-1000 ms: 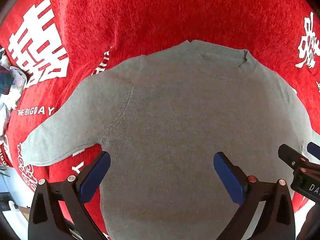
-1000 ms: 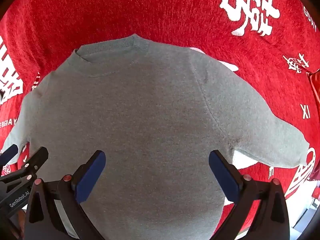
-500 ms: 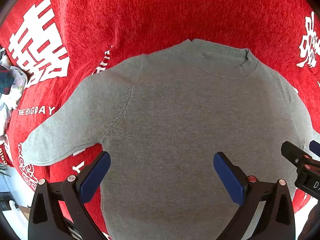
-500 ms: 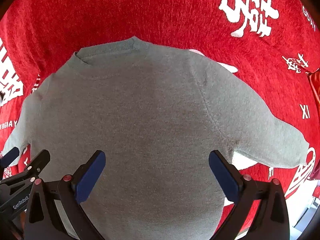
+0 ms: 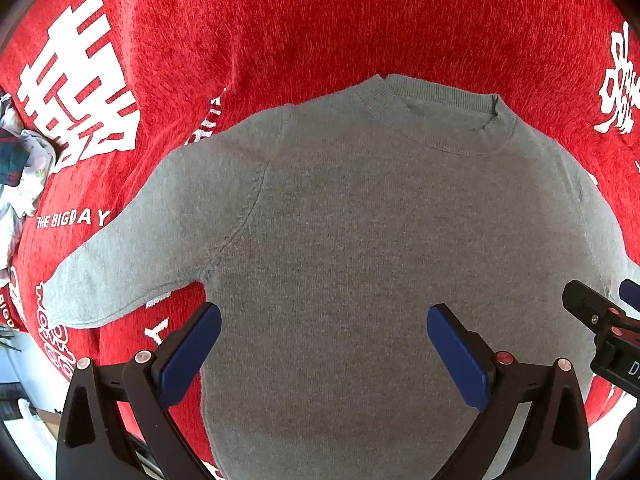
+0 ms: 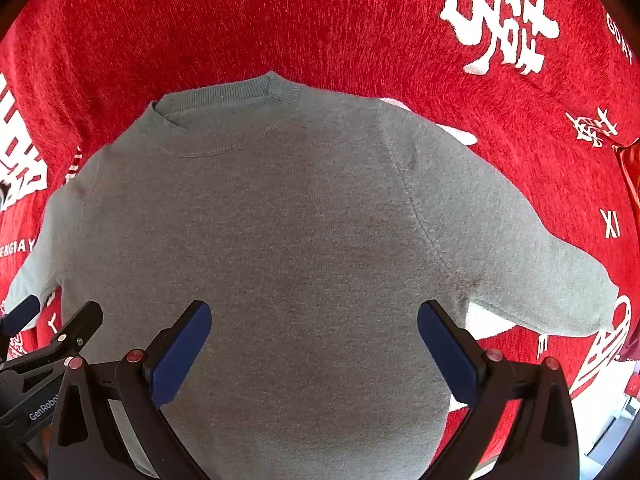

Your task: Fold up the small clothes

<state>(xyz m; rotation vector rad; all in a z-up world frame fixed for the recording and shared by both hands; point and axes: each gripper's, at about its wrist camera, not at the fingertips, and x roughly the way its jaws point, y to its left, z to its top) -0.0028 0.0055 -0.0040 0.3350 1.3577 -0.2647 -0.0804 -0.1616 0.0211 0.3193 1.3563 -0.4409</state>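
A small grey knit sweater (image 5: pixel 360 220) (image 6: pixel 280 220) lies flat and face up on the red cloth, collar away from me, both sleeves spread out to the sides. My left gripper (image 5: pixel 324 340) hovers open over the sweater's lower left body, nothing between its blue pads. My right gripper (image 6: pixel 314 340) hovers open over the lower right body, also empty. The left sleeve (image 5: pixel 120 264) angles down to the left; the right sleeve (image 6: pixel 540 264) angles down to the right. Each gripper's tip shows at the edge of the other's view.
A red fuzzy cloth (image 5: pixel 320 32) with white characters and lettering covers the table. A bundle of patterned clothes (image 5: pixel 20 168) lies at the far left edge. The cloth's front edge and pale floor show at the lower right (image 6: pixel 612 412).
Both grippers have drifted slightly back, so the sweater sits a little lower and fuller in view. The collar's right corner lies flatter than a second ago. Both grippers stay open.
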